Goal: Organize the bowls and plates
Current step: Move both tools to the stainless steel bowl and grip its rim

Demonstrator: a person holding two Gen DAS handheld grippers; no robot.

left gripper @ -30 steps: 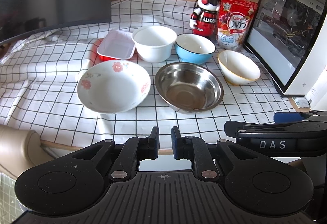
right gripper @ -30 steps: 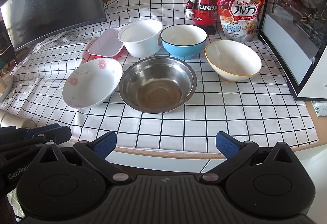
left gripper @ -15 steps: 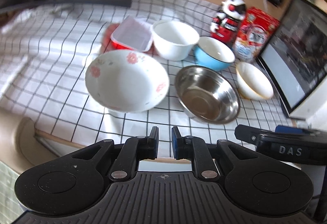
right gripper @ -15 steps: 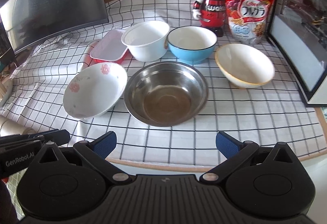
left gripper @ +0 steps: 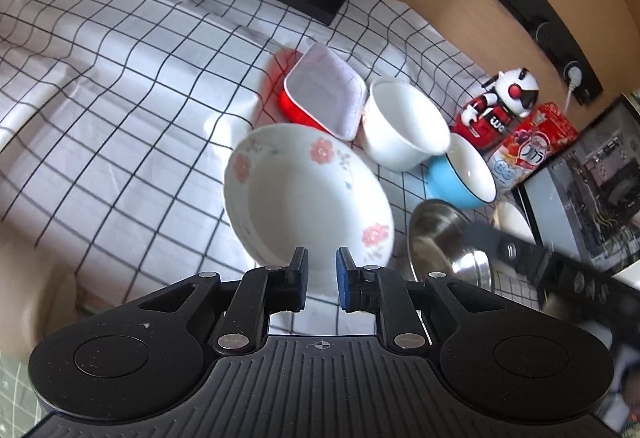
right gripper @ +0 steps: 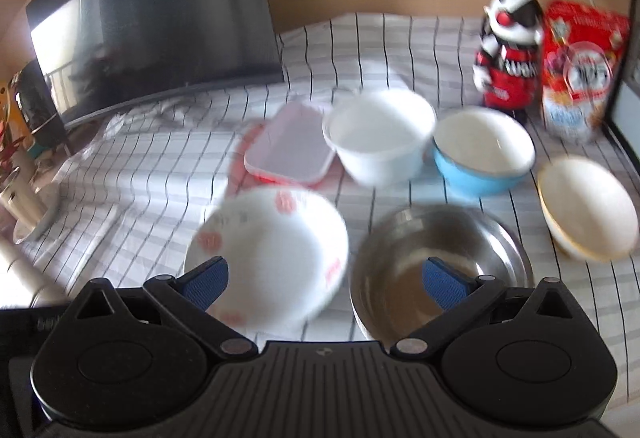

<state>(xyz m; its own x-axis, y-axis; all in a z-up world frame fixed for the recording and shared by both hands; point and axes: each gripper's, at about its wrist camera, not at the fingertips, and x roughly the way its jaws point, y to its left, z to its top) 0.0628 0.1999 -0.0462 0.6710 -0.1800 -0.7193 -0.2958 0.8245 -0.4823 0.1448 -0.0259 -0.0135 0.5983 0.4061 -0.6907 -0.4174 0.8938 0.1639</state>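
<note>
A white bowl with pink flowers (left gripper: 304,198) (right gripper: 272,258) sits on the checked cloth, front left. My left gripper (left gripper: 322,278) is just before its near rim, jaws a narrow gap apart, holding nothing. A steel bowl (left gripper: 444,250) (right gripper: 436,274) lies to its right. Behind are a red dish with white inside (left gripper: 320,94) (right gripper: 292,150), a white bowl (left gripper: 404,130) (right gripper: 380,134), a blue bowl (left gripper: 464,174) (right gripper: 484,154) and a cream bowl (right gripper: 588,210). My right gripper (right gripper: 324,278) is wide open and empty, hovering over the flowered and steel bowls.
A dark monitor (right gripper: 152,38) stands at the back left. A toy robot (right gripper: 508,50) and a red cereal bag (right gripper: 580,70) stand at the back right. A PC case (left gripper: 592,206) is at the right. The table's front edge runs just below the bowls.
Both grippers moved forward toward the bowls. The left one swung left and tilted, coming close to the flowered bowl, and its jaws parted slightly. The right view is blurred by motion.
</note>
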